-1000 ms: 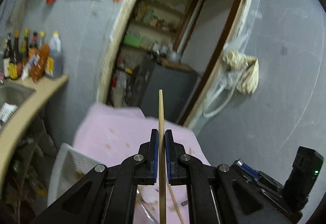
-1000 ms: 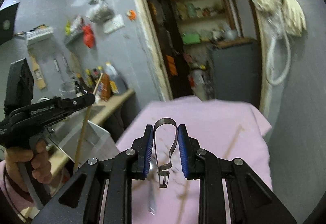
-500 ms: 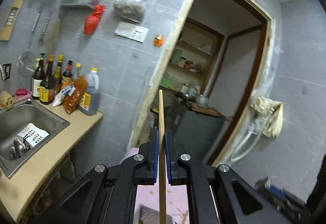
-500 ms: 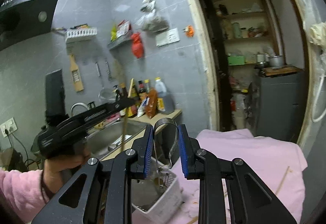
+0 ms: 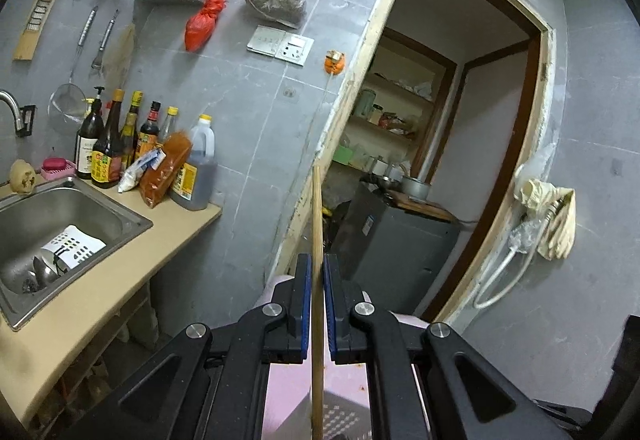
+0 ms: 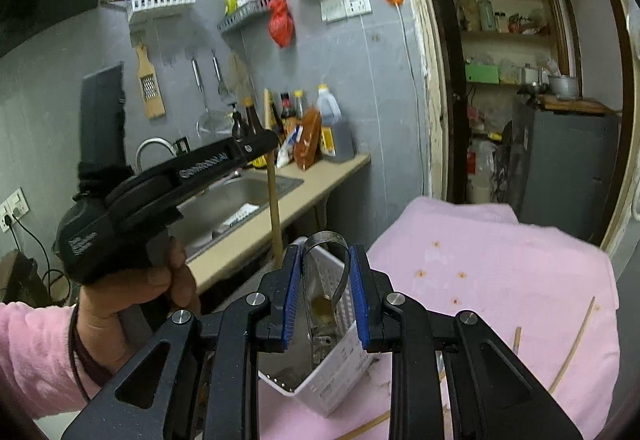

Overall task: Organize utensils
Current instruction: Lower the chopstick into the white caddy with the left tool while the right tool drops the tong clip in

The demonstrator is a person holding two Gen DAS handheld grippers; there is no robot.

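Note:
My left gripper (image 5: 317,268) is shut on a wooden chopstick (image 5: 317,240) that stands upright; in the right wrist view the left gripper (image 6: 260,141) holds the chopstick (image 6: 273,207) above the white utensil basket (image 6: 340,380). My right gripper (image 6: 325,260) is shut on metal tongs (image 6: 323,280), whose lower end hangs inside the basket. The basket stands at the left edge of the pink cloth (image 6: 500,272); its mesh shows low in the left wrist view (image 5: 344,416).
Loose chopsticks (image 6: 572,348) lie on the cloth at the right. A steel sink (image 5: 52,224) with a white holder, bottles (image 5: 120,143) and the beige counter (image 6: 320,179) stand left. A doorway (image 5: 440,159) with a grey cabinet is behind.
Both grippers rose and tilted up from the cloth; the left brought the chopstick over the basket, and the right lowered the tongs into it.

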